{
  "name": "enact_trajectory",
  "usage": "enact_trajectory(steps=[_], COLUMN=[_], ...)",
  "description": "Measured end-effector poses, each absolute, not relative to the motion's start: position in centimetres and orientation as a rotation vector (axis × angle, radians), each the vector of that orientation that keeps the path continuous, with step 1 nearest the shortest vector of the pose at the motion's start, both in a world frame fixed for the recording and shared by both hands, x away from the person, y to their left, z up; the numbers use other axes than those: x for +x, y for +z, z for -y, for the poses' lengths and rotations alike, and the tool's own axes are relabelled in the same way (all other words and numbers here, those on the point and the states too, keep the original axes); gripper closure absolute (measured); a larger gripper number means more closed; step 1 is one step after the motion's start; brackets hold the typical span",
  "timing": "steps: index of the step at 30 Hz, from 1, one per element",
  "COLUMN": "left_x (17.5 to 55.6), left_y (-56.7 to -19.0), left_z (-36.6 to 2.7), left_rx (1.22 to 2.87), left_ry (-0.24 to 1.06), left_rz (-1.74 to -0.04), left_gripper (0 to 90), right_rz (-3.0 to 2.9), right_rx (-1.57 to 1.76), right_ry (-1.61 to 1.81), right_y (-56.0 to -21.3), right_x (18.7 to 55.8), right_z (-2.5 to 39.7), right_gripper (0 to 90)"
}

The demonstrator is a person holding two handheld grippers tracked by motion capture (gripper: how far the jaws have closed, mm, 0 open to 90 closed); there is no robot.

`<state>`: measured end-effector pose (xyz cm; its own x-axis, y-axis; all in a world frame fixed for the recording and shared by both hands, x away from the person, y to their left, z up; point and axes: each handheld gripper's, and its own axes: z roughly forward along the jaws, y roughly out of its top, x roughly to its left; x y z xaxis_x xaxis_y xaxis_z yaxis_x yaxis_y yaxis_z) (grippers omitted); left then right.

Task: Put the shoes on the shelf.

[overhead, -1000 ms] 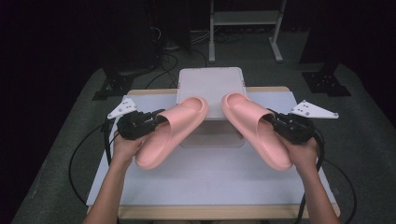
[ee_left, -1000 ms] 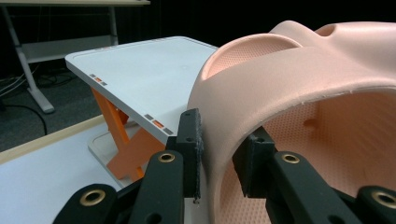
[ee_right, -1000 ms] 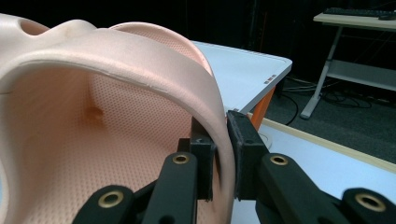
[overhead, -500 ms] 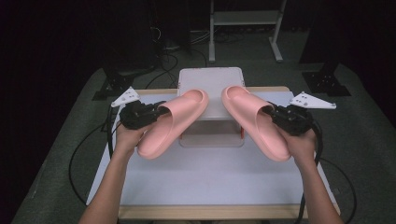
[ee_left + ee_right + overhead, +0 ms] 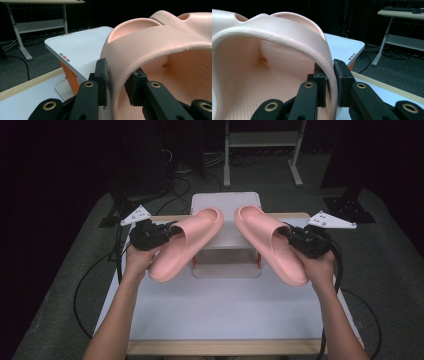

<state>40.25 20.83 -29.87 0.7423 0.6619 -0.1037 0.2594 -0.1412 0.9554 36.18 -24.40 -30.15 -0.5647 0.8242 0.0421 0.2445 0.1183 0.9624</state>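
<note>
From the high view, you hold a pink slipper in each claw above the far half of the desk point(image 5: 220, 310), toes toward the far edge. The left slipper point(image 5: 185, 242) hangs from your left gripper point(image 5: 159, 234), the right slipper point(image 5: 270, 245) from your right gripper point(image 5: 299, 239). Both toes overhang a white box with orange sides point(image 5: 226, 205) at the far edge. Drop your wrists and the soles will likely knock its lid. Cables lie on the floor beyond, with a desk frame point(image 5: 260, 145) farther off.

In the left gripper view, your jaws are clamped on the strap wall of the left slipper point(image 5: 160, 47), one pad point(image 5: 102, 75) outside, one inside. The hold is thin, so a twist could let the soft strap slide out.

In the right gripper view, the right gripper point(image 5: 329, 82) pinches the strap edge of the right slipper point(image 5: 274, 37) just as narrowly, with the same risk.
</note>
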Motion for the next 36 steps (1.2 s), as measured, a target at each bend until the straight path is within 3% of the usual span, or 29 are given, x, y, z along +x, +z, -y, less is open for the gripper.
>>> enact_trajectory(steps=[36], left_x=[43.5], left_y=[-29.1], left_z=[-20.1], left_rx=[1.713], left_ry=[0.409], left_rz=[-0.790], left_gripper=[72.8], right_rz=[-1.891], right_rx=[1.065], right_ry=[1.435], right_y=[-29.7], right_x=[39.8], right_z=[22.8], right_gripper=[80.7])
